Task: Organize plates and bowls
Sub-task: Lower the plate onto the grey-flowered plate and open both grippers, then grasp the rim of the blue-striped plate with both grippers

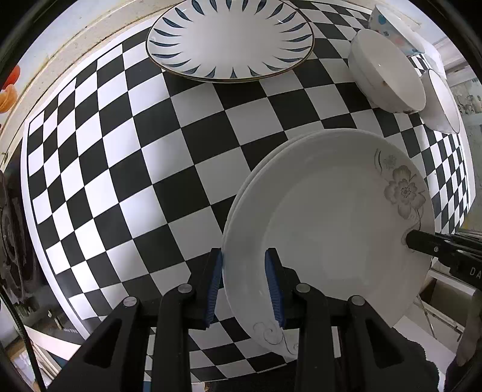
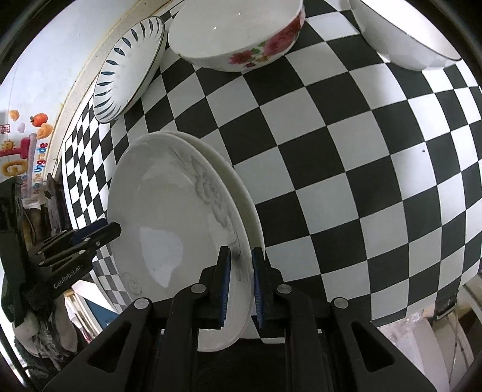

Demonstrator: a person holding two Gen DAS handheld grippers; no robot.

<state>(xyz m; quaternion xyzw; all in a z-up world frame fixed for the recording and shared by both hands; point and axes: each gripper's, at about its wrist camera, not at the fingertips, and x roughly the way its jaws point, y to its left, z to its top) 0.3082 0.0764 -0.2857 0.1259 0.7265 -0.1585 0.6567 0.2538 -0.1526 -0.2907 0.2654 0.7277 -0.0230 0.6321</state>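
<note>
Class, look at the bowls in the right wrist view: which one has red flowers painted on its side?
The red-flowered bowl at top centre; the bowl to its right is plain white outside.

1. four plates: two white flower plates (image 1: 331,211) stacked, two blue-leaf plates (image 1: 229,39) stacked.
2. four bowls: a plain white bowl (image 1: 388,72), a dotted bowl (image 1: 388,21), a dark-rimmed bowl (image 1: 442,102), a rose bowl (image 2: 241,33).
3. two grippers: left gripper (image 1: 245,289), right gripper (image 2: 241,286).

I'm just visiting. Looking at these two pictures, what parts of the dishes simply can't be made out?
- Lower white plate, both views: only an edge sliver shows; the flower plate covers it.
- Whether the flower plate rests on it: unclear.
- Polka-dot cup, left wrist view: cut off by the frame edge.
- Rose bowl, right wrist view: top cut off.
- Left gripper and right gripper: fingers hide the rim they pinch.
</note>
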